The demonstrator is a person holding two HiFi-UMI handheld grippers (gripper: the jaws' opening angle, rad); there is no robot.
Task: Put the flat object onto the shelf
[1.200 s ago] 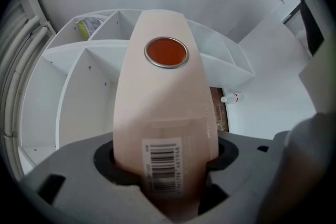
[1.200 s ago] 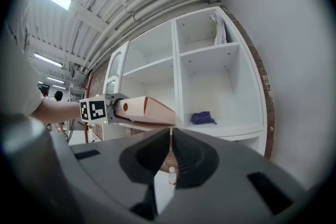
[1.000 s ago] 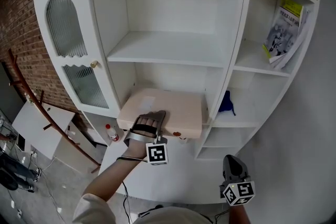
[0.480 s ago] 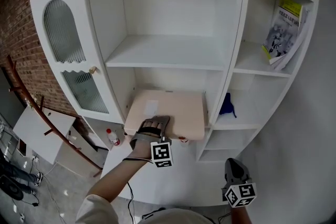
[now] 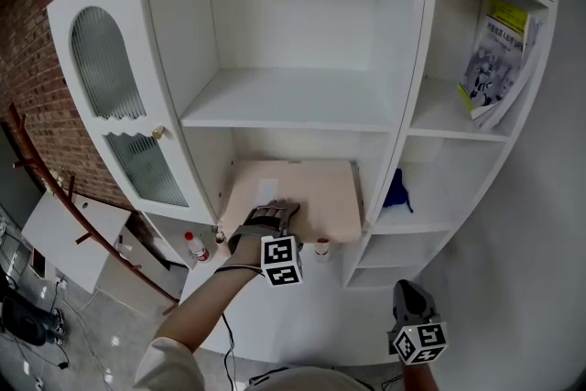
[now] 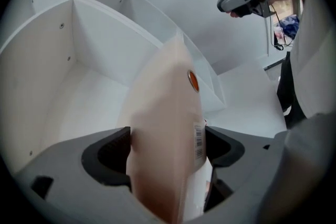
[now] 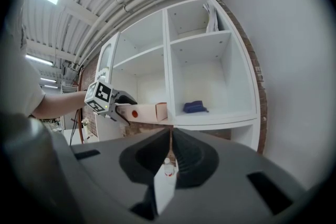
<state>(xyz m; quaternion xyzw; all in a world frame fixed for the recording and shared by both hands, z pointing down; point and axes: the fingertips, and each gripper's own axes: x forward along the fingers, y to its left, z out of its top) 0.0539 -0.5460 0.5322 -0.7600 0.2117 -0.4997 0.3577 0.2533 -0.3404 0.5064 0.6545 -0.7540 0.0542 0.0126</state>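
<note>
1. Left hand-held gripper (image 6: 165, 148) has its jaws spread wide, and they have just been opening. The near edge of the box (image 6: 163, 107) stands between them.
2. Right hand-held gripper (image 7: 170, 132) is low at the right, well apart from the box, with its jaws pressed together on nothing.
3. A white barcode sticker (image 6: 198, 140) lies on the box's edge, its digits too small to read. A round orange sticker (image 6: 193, 80) sits farther along that edge.
4. On the box's top is a pale rectangular label (image 5: 265, 190), with no legible writing.
5. The left gripper's cube (image 5: 281, 259) carries a black-and-white square marker.
6. A magazine (image 5: 492, 59) leans in the upper right compartment. It has a yellow band across the top, and its print cannot be read.
7. The box is flat, wide, pinkish-beige cardboard. It lies flat on the lower shelf (image 7: 164, 122) of the middle compartment, and its front edge juts out past the shelf's front.
</note>
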